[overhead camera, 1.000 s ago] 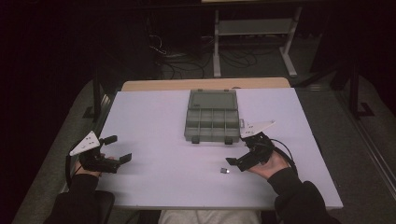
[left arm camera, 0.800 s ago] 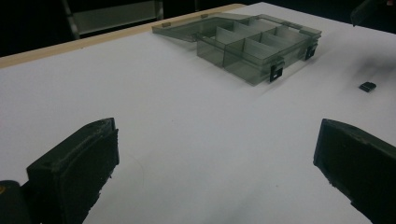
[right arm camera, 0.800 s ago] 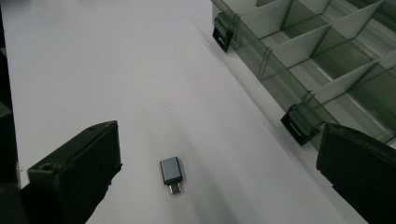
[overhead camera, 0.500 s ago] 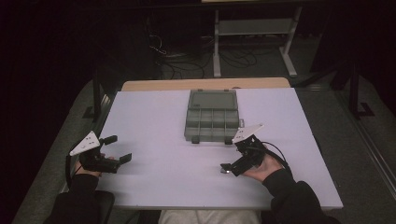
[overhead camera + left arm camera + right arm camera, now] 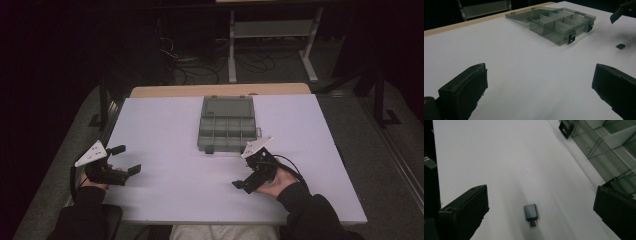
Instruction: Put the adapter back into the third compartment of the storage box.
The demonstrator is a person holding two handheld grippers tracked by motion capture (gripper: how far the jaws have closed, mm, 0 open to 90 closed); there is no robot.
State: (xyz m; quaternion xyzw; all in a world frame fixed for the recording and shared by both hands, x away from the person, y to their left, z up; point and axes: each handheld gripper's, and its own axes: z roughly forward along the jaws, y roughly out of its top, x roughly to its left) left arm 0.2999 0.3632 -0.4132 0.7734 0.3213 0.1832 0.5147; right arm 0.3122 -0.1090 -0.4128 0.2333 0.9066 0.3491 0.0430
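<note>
A white desk (image 5: 165, 200) carries a grey, see-through plastic box (image 5: 227, 125) with its lid folded open toward the far edge and its inside split into small compartments. The box sits near the middle of the desk, toward the far side, with two dark latches on its near wall.

The left gripper (image 5: 124, 161) rests near the desk's left edge, held in the person's left hand (image 5: 92, 181). Its jaws stand wide apart with nothing between them; in the left gripper view they frame bare desk, with the box (image 5: 557, 25) ahead and to the right.

The right gripper (image 5: 241, 186) is held low over the desk in the right hand (image 5: 280, 182), just in front of the box's near right corner, pointing toward the person's left. Its jaws are also spread wide and hold nothing. In the right gripper view a small grey adapter (image 5: 531, 214) with a short metal plug lies flat on the desk between the two jaws, touching neither; its plug end points toward the camera. The box (image 5: 614, 147) runs along the right side of that view. The adapter (image 5: 620, 46) also shows in the left gripper view as a small dark piece lying apart from the box, toward its latch side.
</note>
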